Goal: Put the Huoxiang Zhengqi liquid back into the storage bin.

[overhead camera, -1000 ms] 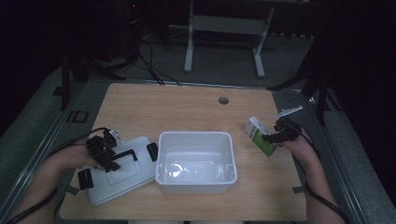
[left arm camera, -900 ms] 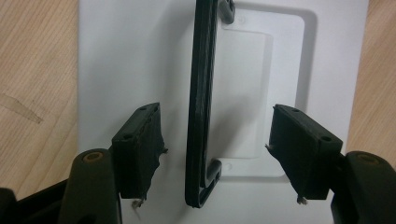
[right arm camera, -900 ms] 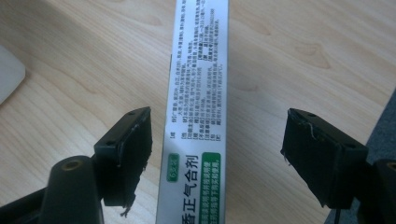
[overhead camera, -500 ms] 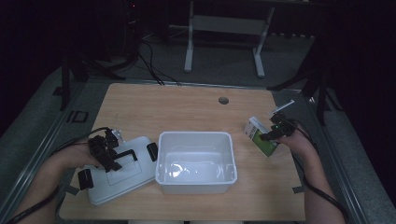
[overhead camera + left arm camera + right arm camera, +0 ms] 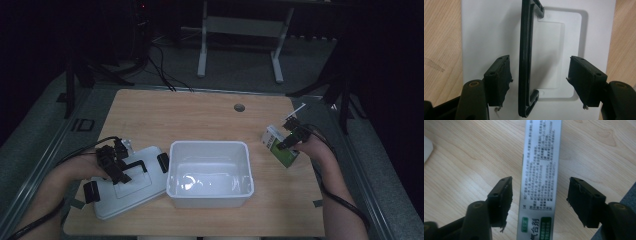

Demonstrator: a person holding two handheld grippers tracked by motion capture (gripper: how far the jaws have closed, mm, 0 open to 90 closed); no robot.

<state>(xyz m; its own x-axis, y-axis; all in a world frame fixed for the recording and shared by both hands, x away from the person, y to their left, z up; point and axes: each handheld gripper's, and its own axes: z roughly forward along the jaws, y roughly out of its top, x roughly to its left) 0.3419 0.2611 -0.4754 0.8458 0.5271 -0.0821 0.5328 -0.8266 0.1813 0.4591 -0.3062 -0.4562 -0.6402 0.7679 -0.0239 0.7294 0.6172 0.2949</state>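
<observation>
- Desk (image 5: 210,112) of pale wood carries everything, seen from the high view with a dark floor and a stand behind it.
- White bin (image 5: 210,172), open and empty, sits at the middle of the near half of the desk.
- White lid (image 5: 127,182) with a black handle (image 5: 131,169) and black end clips lies flat just left of the bin, touching or nearly touching its wall.
- Green and white carton (image 5: 280,146) stands tilted on the desk to the right of the bin, apart from it.
- Left gripper (image 5: 114,161) hangs over the lid; in the left gripper view its fingers (image 5: 499,75) stand apart on either side of the handle (image 5: 525,60), not pressing it.
- Right gripper (image 5: 289,137) is at the carton; in the right gripper view its fingers (image 5: 501,197) straddle the printed carton (image 5: 540,182) with a gap at each side. They have just been closing, with the carton between them, but do not yet clamp it.
- Step in hand, as I judge it: taking hold of the carton, likely to put it in the bin. Next, the right fingers need to close fully before any lift.
- High view gives the layout; the gripper views alone show the gaps beside the fingers and the carton's small print.
</observation>
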